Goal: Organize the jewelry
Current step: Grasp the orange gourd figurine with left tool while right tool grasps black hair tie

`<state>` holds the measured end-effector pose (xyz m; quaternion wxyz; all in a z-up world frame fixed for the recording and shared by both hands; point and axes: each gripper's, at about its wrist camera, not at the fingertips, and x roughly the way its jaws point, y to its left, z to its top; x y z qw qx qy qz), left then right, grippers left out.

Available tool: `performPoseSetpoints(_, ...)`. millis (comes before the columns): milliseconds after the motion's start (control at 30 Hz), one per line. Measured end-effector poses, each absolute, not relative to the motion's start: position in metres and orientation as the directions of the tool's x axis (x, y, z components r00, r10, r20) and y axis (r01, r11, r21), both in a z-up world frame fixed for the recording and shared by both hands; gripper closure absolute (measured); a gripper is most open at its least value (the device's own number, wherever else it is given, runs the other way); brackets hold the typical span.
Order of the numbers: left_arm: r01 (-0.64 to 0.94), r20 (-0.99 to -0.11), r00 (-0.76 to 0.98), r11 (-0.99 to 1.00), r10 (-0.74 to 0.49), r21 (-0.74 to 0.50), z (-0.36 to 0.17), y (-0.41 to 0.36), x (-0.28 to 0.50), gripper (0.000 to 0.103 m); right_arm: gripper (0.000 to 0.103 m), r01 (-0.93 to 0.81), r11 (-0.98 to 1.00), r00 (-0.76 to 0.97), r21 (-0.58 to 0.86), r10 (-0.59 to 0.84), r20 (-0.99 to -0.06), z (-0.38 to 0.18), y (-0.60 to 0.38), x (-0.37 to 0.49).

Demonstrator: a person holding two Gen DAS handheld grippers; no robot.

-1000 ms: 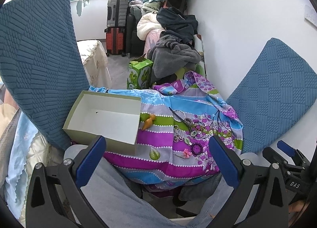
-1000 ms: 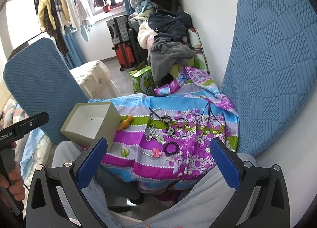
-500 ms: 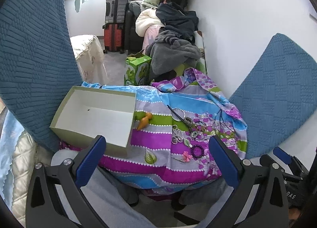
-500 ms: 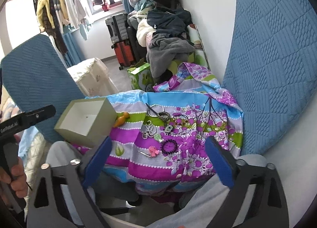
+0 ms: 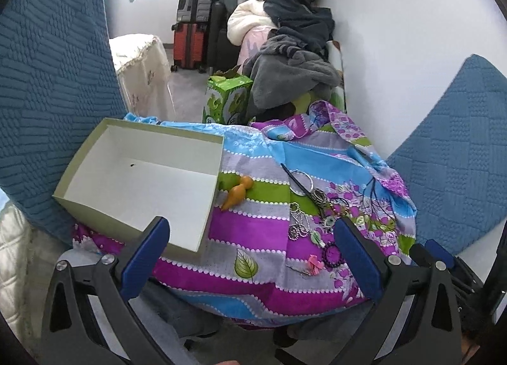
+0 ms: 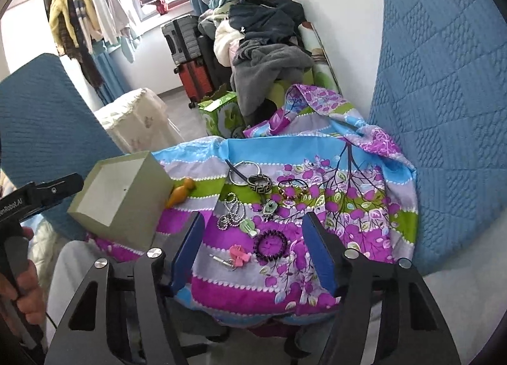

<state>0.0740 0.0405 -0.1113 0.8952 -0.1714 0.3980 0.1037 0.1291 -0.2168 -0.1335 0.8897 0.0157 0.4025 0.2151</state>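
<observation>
An empty pale green box (image 5: 142,181) with a white inside sits at the left of a striped purple, blue and green cloth (image 5: 253,235); it also shows in the right wrist view (image 6: 120,203). Jewelry lies loose on the cloth: an orange charm (image 6: 180,195), a metal ring (image 6: 244,171), a black patterned bangle (image 6: 260,182), a bead chain (image 6: 231,209), a pink bow clip (image 6: 238,255) and a dark bead bracelet (image 6: 271,244). My left gripper (image 5: 250,257) is open and empty, near the box's front corner. My right gripper (image 6: 252,254) is open and empty, its fingers either side of the clip and bracelet.
Blue quilted chair backs (image 5: 47,80) (image 6: 443,95) stand on both sides. Beyond the cloth are a green carton (image 5: 228,99), a pile of clothes (image 5: 291,57), suitcases (image 5: 193,16) and a white wall (image 5: 396,32). The person's grey-trousered legs lie under the near edge.
Both grippers have moved forward and down toward the cloth. The right gripper's fingers have narrowed and now frame the pink clip and dark bracelet. The left stays wide open.
</observation>
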Motion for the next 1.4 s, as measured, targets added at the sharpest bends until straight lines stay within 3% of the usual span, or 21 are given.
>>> performPoseSetpoints(333,-0.299,-0.762,0.647,0.928,0.027,-0.221,-0.141,0.045,0.104,0.002,0.053,-0.366,0.917,0.561,0.159,0.353,-0.749,-0.168,-0.212,0.160)
performPoseSetpoints(733,-0.260,-0.790,0.613,0.944,0.000,-0.202,-0.186,0.035,0.144,0.028,0.050,-0.309,0.939,0.530,0.151,0.302,-0.792,-0.213,-0.218,0.183)
performPoseSetpoints(833,-0.257,-0.797,0.604,0.952,0.023,-0.168,-0.198,0.030,0.155,0.029,0.052,-0.320,0.930,0.486,0.180,0.324,-0.812,-0.226,-0.217,0.188)
performPoseSetpoints(967,-0.245,-0.803,0.595,0.959,0.032,-0.143,-0.210,0.024,0.168,0.034,0.063,-0.333,0.922,0.435,0.199,0.337,-0.835,-0.243,-0.212,0.194)
performPoseSetpoints(1133,-0.220,-0.787,0.604,0.975,0.123,-0.017,-0.216,0.009,0.181,0.037,0.078,-0.319,0.926,0.394,0.204,0.325,-0.859,-0.260,-0.211,0.201)
performPoseSetpoints(1400,-0.186,-0.794,0.586,0.980,0.164,0.065,-0.231,-0.003,0.202,0.041,0.082,-0.338,0.919,0.351,0.203,0.323,-0.879,-0.277,-0.202,0.208)
